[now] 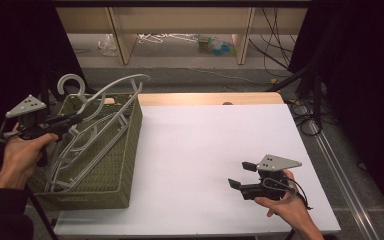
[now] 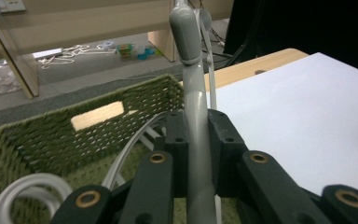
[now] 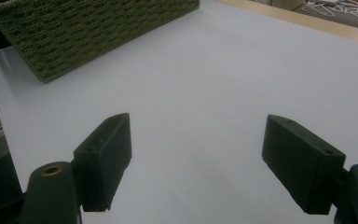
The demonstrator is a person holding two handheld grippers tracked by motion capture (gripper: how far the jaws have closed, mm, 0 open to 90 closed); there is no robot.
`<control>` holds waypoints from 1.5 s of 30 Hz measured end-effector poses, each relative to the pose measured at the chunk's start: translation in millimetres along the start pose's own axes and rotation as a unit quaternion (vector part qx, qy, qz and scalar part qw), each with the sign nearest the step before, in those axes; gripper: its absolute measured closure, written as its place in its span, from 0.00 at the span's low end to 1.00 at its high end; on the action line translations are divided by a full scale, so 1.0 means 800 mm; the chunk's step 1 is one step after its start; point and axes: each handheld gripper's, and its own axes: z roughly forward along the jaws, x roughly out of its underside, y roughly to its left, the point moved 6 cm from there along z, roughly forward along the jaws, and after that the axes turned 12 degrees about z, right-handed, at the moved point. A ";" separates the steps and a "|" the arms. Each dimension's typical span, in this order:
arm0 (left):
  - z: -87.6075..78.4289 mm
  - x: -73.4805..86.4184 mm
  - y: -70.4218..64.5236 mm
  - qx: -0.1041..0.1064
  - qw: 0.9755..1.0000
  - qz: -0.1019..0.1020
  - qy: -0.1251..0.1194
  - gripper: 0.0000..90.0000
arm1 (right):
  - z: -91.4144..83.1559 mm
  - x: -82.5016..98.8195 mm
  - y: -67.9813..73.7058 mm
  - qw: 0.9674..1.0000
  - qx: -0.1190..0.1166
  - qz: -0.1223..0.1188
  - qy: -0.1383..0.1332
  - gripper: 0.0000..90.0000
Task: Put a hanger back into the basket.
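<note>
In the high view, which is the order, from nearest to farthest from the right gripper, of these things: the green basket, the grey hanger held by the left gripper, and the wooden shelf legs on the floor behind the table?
From the right gripper:
1. Green basket, at the table's left side.
2. Grey hanger, rising from the basket, clamped by the left gripper.
3. Wooden shelf legs, on the floor beyond the table's far edge.

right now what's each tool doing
left tool: closed on a grey hanger over the basket
right tool: open, holding nothing
</note>
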 end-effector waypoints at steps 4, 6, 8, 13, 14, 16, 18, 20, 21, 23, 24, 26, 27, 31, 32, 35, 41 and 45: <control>-0.002 0.016 0.006 -0.006 1.000 -0.001 0.007 0.88 | 0.000 0.000 0.000 1.000 0.001 0.002 -0.001 0.28; -0.004 0.023 0.010 -0.008 1.000 -0.005 0.010 0.88 | 0.000 0.000 0.000 1.000 0.001 0.003 -0.002 0.27; -0.004 0.031 0.014 -0.009 1.000 -0.009 0.013 0.88 | 0.000 0.000 0.000 1.000 0.001 0.003 -0.001 0.27; -0.006 0.048 0.021 -0.017 0.999 -0.019 0.021 0.88 | 0.001 0.000 0.000 1.000 0.001 0.004 0.000 0.27; -0.007 0.050 0.023 -0.019 0.999 -0.021 0.022 0.88 | 0.001 0.001 0.000 1.000 0.000 0.003 0.001 0.27; -0.008 0.055 0.025 -0.020 0.999 -0.021 0.026 0.88 | 0.001 0.000 0.000 1.000 -0.001 0.003 -0.001 0.27; -0.008 0.059 0.025 -0.022 0.999 -0.020 0.029 0.88 | 0.001 0.000 0.000 1.000 -0.001 0.006 0.001 0.27; -0.007 0.062 0.027 -0.026 0.999 -0.019 0.034 0.88 | 0.001 0.001 0.000 1.000 -0.001 0.005 0.002 0.27; -0.006 0.064 0.028 -0.028 0.999 -0.017 0.039 0.88 | 0.001 0.001 0.000 1.000 -0.001 0.004 0.002 0.27; -0.004 0.069 0.029 -0.027 0.998 -0.019 0.045 0.88 | 0.002 0.001 0.000 1.000 -0.003 0.005 0.003 0.27; -0.004 0.071 0.029 -0.025 0.998 -0.019 0.048 0.88 | 0.002 0.001 0.000 1.000 -0.002 0.004 0.000 0.27; -0.002 0.075 0.028 -0.021 0.998 -0.019 0.051 0.88 | 0.000 0.001 -0.001 1.000 0.002 0.003 0.008 0.27; -0.001 0.077 0.028 -0.019 0.998 -0.020 0.055 0.88 | 0.002 0.001 0.000 1.000 -0.004 0.004 0.003 0.27; 0.005 0.085 0.026 -0.010 0.997 -0.021 0.068 0.88 | 0.002 0.002 0.000 1.000 -0.004 0.004 0.005 0.27; 0.006 0.087 0.026 -0.009 0.997 -0.022 0.070 0.88 | 0.002 0.001 0.000 1.000 -0.004 0.004 0.005 0.27; 0.008 0.092 0.025 -0.005 0.997 -0.027 0.075 0.88 | 0.003 0.002 0.000 1.000 -0.001 0.002 0.004 0.27; 0.019 0.109 0.023 0.003 0.995 -0.036 0.095 0.88 | 0.003 0.002 0.000 1.000 -0.002 0.002 0.007 0.27; 0.027 0.121 0.023 0.007 0.992 -0.045 0.114 0.88 | 0.002 0.003 0.000 1.000 0.001 0.001 0.009 0.27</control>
